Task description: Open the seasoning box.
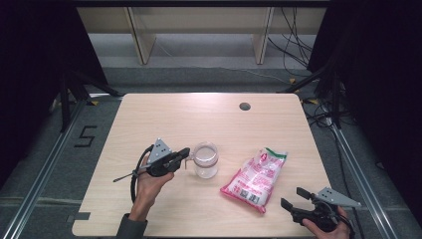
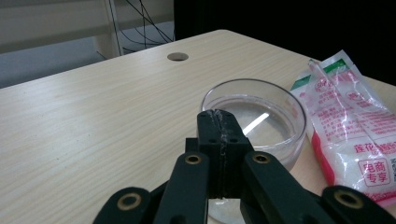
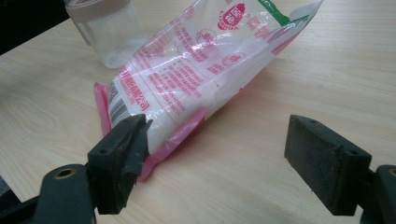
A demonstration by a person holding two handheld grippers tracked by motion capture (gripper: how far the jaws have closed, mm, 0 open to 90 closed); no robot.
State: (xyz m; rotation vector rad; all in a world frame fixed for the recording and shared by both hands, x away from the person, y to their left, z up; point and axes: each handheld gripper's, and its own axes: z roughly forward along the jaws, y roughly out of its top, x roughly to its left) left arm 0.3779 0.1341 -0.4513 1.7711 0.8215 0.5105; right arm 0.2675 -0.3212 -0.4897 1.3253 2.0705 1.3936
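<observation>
A clear glass jar (image 1: 205, 160) with a pale rim band stands open near the table's middle. My left gripper (image 1: 185, 152) is shut, its tips against the jar's left side. In the left gripper view the two pads (image 2: 219, 123) press together right at the near rim of the jar (image 2: 254, 116); I cannot tell whether anything thin is pinched between them. A pink and white plastic bag (image 1: 255, 178) of white grains lies flat to the right of the jar. My right gripper (image 1: 293, 198) is open near the front right edge. Its left jaw is beside the bag's (image 3: 196, 60) sealed end, without touching it.
The wooden table (image 1: 164, 119) has a round cable hole (image 1: 244, 106) at the back. The jar (image 3: 105, 32) is seen beyond the bag in the right gripper view. Cables and dark stands flank the table on the floor.
</observation>
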